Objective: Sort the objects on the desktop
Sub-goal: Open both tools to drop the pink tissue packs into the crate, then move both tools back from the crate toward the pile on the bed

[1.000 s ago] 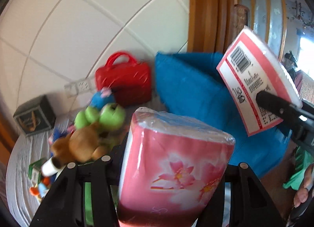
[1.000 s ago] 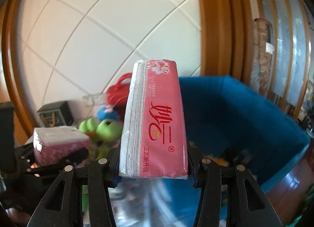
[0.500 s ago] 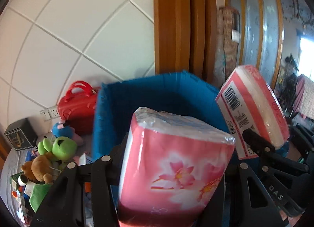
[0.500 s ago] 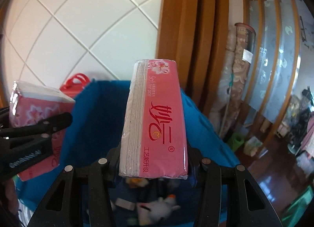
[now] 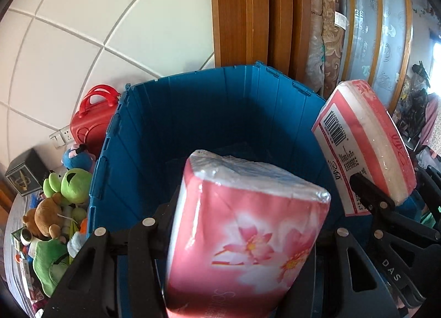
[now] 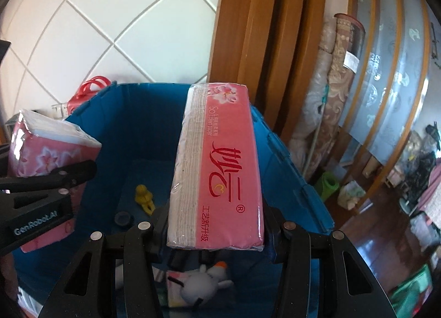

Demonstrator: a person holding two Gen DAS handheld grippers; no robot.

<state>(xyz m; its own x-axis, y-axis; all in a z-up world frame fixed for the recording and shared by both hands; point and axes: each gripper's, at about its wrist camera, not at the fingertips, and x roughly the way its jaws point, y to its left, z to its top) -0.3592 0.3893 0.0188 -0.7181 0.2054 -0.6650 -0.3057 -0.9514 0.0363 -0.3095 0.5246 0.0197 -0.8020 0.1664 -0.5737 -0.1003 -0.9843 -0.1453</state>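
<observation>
Tissue packs, two of them, both up in the air over the blue crate (image 5: 171,136)! Off to the left on the desk sit the plush toys (image 5: 60,194) and the red case (image 5: 91,117), not yet sorted. The left gripper (image 5: 242,224) clamps the flower-print tissue pack (image 5: 248,230) upright across its sides, near the crate's near wall, likely so it drops in clean. To the right, the right gripper (image 6: 217,224) pinches the long tissue pack (image 6: 220,169) by its near end, its length pointing out over the crate's open middle. Below it on the crate floor lie a yellow figure (image 6: 144,197), a dark cap (image 6: 123,218) and a white plush (image 6: 204,282). My read: both packs are poised for release.
</observation>
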